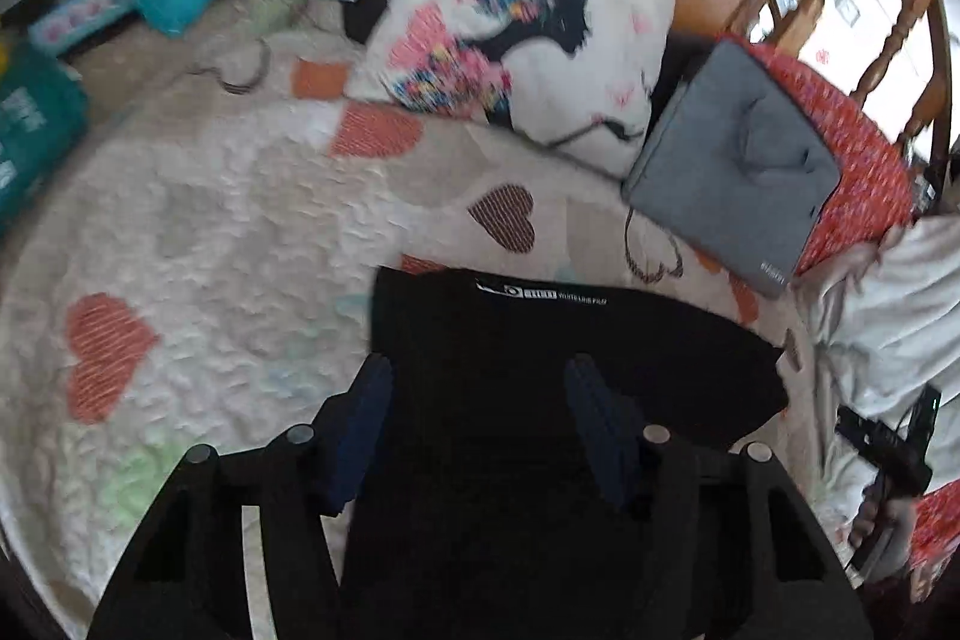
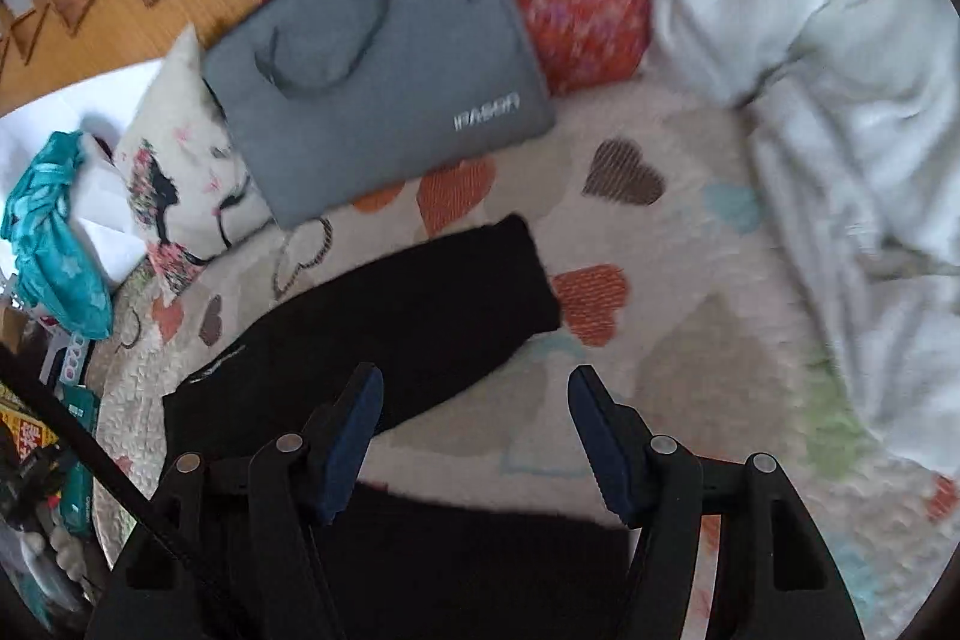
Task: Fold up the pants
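Your left tool [image 1: 477, 388] sits part-open over the black pants [image 1: 558, 340], frame bottom centre, on the bed quilt [image 1: 228, 220]. Your right tool [image 2: 474, 400] gapes empty, pants [image 2: 390, 328] left of centre.

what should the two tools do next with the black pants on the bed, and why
Probably lower both onto the cloth and close. The black pants lie on the heart quilt. The left tool is open over the pants; the right tool is open beside them, so neither grips anything yet.
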`<state>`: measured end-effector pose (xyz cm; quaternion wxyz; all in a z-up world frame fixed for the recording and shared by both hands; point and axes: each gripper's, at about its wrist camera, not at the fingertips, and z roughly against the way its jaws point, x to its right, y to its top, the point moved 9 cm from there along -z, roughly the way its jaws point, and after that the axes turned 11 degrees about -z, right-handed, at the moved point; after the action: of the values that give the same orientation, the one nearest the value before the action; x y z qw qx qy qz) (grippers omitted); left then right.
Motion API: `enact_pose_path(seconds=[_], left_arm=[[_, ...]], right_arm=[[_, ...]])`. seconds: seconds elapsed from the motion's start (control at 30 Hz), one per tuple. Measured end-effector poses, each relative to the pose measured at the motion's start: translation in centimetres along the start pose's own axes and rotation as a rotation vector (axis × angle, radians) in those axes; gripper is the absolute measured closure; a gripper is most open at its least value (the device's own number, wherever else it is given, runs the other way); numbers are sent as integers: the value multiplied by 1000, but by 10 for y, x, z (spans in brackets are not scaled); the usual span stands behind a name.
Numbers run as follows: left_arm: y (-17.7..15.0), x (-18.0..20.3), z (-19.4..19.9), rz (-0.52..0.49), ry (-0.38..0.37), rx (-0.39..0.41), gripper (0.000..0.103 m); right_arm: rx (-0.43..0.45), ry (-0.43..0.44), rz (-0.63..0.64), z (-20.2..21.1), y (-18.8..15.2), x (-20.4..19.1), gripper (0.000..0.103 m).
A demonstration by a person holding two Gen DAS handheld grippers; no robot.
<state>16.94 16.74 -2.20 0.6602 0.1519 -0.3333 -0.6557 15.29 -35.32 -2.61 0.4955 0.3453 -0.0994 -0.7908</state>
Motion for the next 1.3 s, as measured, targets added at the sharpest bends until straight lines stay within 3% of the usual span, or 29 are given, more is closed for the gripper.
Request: enact_pose_path(seconds=[0.17,0.33,0.4,0.63,0.83,0.9,0.93,1.03,1.07,1.17,1.23,1.27,1.3], left_arm=[[16,11,-57,-90,33,-66,44],[25,-28,-91,-48,77,-102,44],[30,-27,-96,-63,48,-102,44],[47,33,-139,-314,-79,-157,43],[35,61,-187,-474,-132,-268,43],[28,66,-195,-542,-117,-276,42],[27,69,-196,-582,-106,-267,41],[22,74,-204,-639,-100,-275,24],[19,76,-207,-657,-92,-275,18],[19,80,-212,-659,-82,-282,14],[22,80,-209,-646,-86,-271,32],[24,80,-207,-654,-79,-254,61],[23,83,-202,-650,-117,-259,79]], right_arm=[[-30,-27,14,-49,18,0,34],[-50,-14,22,-81,38,-1,34],[-52,-17,50,-88,45,-6,34],[-151,30,261,-131,48,-71,31],[-239,69,387,-175,38,-110,31],[-259,60,425,-187,35,-113,31],[-265,56,451,-194,33,-114,31],[-279,50,510,-206,26,-114,28],[-270,63,531,-207,23,-116,21],[-229,23,626,-212,13,-122,16],[-213,-11,651,-212,10,-124,23],[-213,-4,636,-210,10,-126,40],[-222,7,609,-207,12,-126,67]])
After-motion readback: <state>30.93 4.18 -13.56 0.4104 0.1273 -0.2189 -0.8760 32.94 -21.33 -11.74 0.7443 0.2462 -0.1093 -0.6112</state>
